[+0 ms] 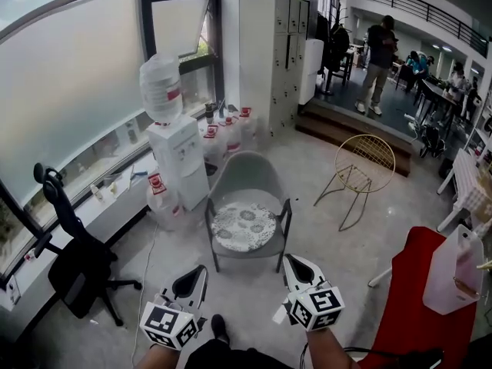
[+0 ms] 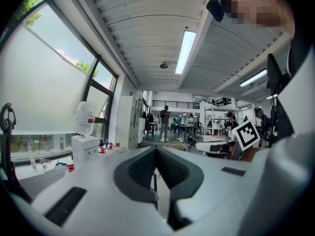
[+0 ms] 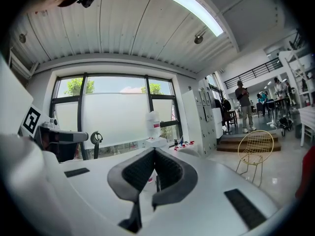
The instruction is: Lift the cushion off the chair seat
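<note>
The round patterned cushion (image 1: 244, 227) lies flat on the seat of the grey chair (image 1: 247, 177), between its two armrests, so the lift is not yet begun. In front of the chair, well apart from it, are the left hand-held gripper (image 1: 194, 280) and the right hand-held gripper (image 1: 300, 270). They are side by side and both point toward the chair. I judge they are held this way so that each one can come to its own side of the cushion. Both hand-held grippers are closed, with the jaws pressed together and nothing between them, so they would need to open before any grasp. To count: one cushion, one grey chair and two hand-held grippers. There is also one gold wire chair (image 1: 361, 167) to the right of the grey chair and one black office chair (image 1: 73, 244) to the left of it. Just left of the grey chair stands one water dispenser (image 1: 178, 156) with one bottle (image 1: 161, 89) on top. Spare bottles stand behind the chair, but their number I cannot tell.
</note>
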A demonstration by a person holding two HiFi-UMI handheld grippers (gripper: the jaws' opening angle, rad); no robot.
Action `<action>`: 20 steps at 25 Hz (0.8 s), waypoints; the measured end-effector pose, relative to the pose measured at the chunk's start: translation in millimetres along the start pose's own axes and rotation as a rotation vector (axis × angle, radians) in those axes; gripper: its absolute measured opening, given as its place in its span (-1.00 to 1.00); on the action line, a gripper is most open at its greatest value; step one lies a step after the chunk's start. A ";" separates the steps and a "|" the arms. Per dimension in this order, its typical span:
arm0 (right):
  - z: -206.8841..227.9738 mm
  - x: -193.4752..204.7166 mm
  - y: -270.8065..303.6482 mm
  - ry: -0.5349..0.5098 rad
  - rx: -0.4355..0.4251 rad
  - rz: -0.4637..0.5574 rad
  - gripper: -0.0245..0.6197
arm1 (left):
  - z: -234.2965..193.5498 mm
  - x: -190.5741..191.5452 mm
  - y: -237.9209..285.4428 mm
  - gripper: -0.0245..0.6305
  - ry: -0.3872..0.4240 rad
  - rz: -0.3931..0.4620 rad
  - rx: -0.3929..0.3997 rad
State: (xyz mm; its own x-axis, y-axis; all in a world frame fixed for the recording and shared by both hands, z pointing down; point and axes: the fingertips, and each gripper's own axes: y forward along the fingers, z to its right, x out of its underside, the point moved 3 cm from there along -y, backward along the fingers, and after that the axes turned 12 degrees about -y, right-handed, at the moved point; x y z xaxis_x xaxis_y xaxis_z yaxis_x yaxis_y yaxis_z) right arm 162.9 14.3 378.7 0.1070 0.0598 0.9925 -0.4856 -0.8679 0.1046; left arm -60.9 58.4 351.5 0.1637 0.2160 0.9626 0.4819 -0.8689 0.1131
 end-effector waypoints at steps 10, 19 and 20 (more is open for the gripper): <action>-3.0 -11.0 70.1 -0.028 0.032 -0.018 -0.90 | -63.4 -7.5 41.7 -0.90 -0.031 0.008 0.030; -7.7 -15.0 145.9 -0.040 0.053 -0.051 -0.90 | -130.8 -17.5 83.2 -0.90 -0.049 0.000 0.059; -8.5 -15.1 153.1 -0.041 0.058 -0.058 -0.90 | -137.2 -18.9 87.1 -0.90 -0.048 -0.004 0.065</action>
State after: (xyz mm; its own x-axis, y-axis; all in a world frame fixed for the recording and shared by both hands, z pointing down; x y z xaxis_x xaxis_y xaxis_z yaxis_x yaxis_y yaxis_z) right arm 79.6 -115.3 380.2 0.1690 0.0913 0.9814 -0.4271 -0.8906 0.1564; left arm -140.1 -82.5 376.9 0.2017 0.2416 0.9492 0.5369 -0.8378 0.0992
